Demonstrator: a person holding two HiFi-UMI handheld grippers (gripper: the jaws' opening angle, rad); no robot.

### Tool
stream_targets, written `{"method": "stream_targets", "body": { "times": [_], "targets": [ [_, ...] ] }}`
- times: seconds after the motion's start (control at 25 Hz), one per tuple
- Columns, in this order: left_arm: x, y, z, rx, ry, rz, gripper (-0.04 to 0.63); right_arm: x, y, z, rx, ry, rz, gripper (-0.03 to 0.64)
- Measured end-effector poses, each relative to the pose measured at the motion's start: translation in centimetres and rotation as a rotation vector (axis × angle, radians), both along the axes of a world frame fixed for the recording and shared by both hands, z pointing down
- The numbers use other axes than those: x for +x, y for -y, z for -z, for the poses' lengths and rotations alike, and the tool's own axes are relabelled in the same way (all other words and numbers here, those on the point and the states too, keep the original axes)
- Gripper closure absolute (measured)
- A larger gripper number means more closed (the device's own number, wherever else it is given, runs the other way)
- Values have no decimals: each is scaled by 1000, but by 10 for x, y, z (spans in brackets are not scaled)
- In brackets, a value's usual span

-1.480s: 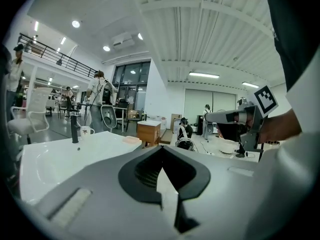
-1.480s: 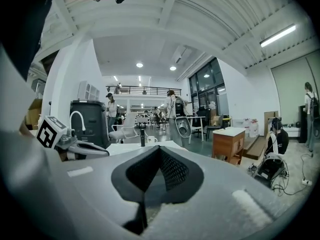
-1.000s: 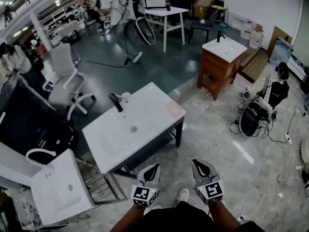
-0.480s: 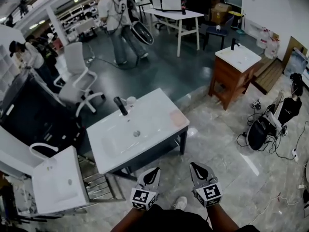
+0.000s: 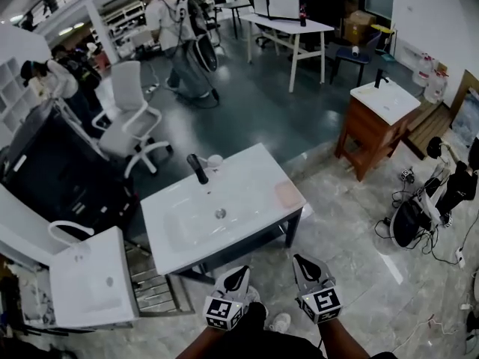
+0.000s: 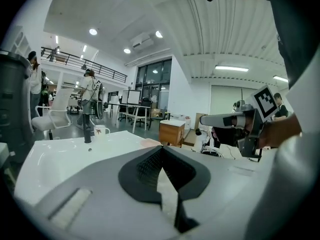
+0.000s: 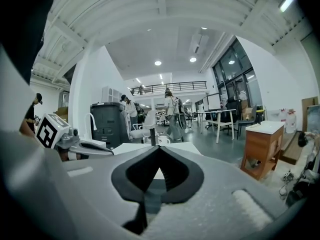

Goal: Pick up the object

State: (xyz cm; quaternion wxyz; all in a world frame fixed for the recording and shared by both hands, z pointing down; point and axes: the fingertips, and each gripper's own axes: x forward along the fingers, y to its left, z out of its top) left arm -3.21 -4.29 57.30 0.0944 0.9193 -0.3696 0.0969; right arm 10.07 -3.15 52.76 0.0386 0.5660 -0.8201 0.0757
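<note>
We held the left gripper [image 5: 236,277] and the right gripper [image 5: 303,264] side by side at 6 o'clock in the head view, each with its jaws pressed together at the tips and nothing between them. Ahead, at 11 o'clock, stood a white washbasin counter [image 5: 247,234] on a dark frame, its near edge between us and what lay on top. A white mug [image 5: 215,160] sat at the far rim, a black faucet [image 5: 197,168] just beside it at its 8 o'clock. A pinkish pad [image 5: 287,194] lay on the right corner. We could not tell which was the object. A second white basin [image 5: 90,290] sat at 9 o'clock, a wooden vanity [image 5: 368,129] at 2 o'clock, a white office chair [image 5: 131,118] and a walking person [image 5: 176,36] beyond.
</note>
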Motion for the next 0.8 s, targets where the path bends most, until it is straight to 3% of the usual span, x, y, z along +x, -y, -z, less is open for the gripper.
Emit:
{"method": "stream_targets", "body": {
  "times": [0.44,0.64,0.8],
  "targets": [
    [-9,99,8,1,-64,-10,577,-30,93,18,24,-49,10,614],
    [-15,130,4,2,-83,-26,577,-39,126,19,21,-132,6,614],
    [-20,152,4,0,-104,-31,577,-42,146,11,-1,-130,-6,614]
  ]
}}
